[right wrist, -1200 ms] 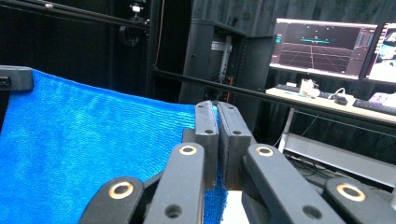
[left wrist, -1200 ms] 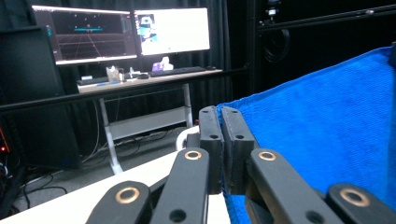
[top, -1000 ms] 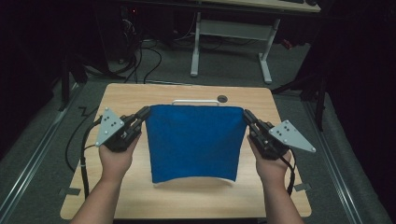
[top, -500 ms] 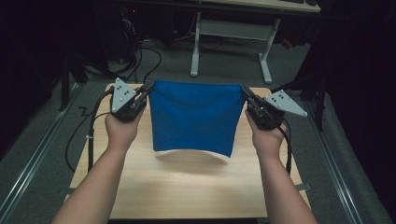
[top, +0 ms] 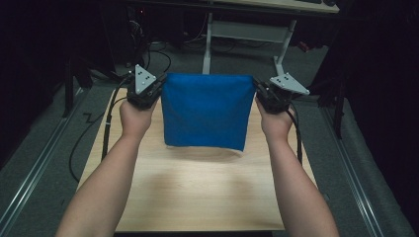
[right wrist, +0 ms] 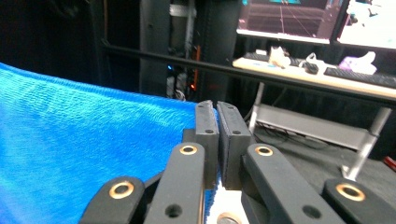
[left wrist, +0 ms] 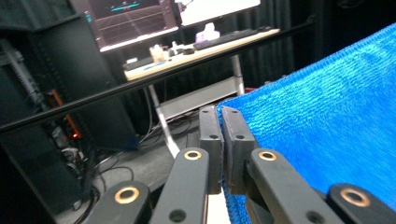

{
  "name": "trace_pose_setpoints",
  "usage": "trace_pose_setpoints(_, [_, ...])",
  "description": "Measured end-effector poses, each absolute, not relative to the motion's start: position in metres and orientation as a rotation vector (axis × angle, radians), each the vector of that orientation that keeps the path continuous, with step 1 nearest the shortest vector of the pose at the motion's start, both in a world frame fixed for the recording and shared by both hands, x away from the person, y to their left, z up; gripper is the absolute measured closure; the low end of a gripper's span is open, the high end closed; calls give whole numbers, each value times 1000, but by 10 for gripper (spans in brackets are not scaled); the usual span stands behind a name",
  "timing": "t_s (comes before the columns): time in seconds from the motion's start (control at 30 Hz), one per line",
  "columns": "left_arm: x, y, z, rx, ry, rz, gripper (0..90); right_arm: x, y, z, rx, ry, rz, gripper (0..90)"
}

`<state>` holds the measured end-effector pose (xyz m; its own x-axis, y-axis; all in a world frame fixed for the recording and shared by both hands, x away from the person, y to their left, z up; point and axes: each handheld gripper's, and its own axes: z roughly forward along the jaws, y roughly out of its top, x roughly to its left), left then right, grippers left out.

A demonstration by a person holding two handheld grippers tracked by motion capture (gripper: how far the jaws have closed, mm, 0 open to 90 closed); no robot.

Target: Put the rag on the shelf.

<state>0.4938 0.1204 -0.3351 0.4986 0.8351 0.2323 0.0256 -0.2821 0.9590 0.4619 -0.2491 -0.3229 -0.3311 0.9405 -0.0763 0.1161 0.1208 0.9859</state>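
A blue towel (top: 205, 109) hangs stretched in the air above the wooden table (top: 197, 187), held by its two top corners. My left gripper (top: 157, 90) is shut on the towel's top left corner, and my right gripper (top: 257, 91) is shut on the top right corner. In the left gripper view the jaws (left wrist: 220, 122) pinch the blue towel (left wrist: 322, 126) edge. The right gripper view shows the jaws (right wrist: 216, 116) closed on the towel (right wrist: 79, 140) corner. The towel's lower edge hangs free just above the tabletop.
A second desk (top: 247, 29) with metal legs stands beyond the table's far edge. Monitors (right wrist: 299, 18) and a keyboard sit on a farther desk. Cables (top: 106, 128) trail off the table's left side. Grey floor surrounds the table.
Both grippers have risen and moved away from me with the towel. It went from lying flat on the table to hanging upright in the air.
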Motion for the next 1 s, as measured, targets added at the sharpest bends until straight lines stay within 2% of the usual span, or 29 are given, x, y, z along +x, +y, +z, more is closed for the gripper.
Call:
trace_pose_setpoints(0.23, [519, 114, -356, 1756, 825, 869, 883, 490, -246, -341, 1105, 1678, 1206, 890])
trace_pose_setpoints(0.4, [531, 117, -389, 1836, 898, 797, 883, 506, -244, -368, 1157, 1737, 1142, 890])
trace_pose_setpoints(0.57, [531, 118, -412, 1885, 907, 750, 883, 511, -242, -386, 1180, 1781, 1120, 890])
trace_pose_setpoints(0.7, [524, 123, -441, 1912, 922, 670, 883, 513, -241, -416, 1237, 1843, 1112, 890])
trace_pose_setpoints(1.0, [505, 123, -473, 1891, 910, 542, 881, 501, -235, -458, 1295, 1900, 1157, 888])
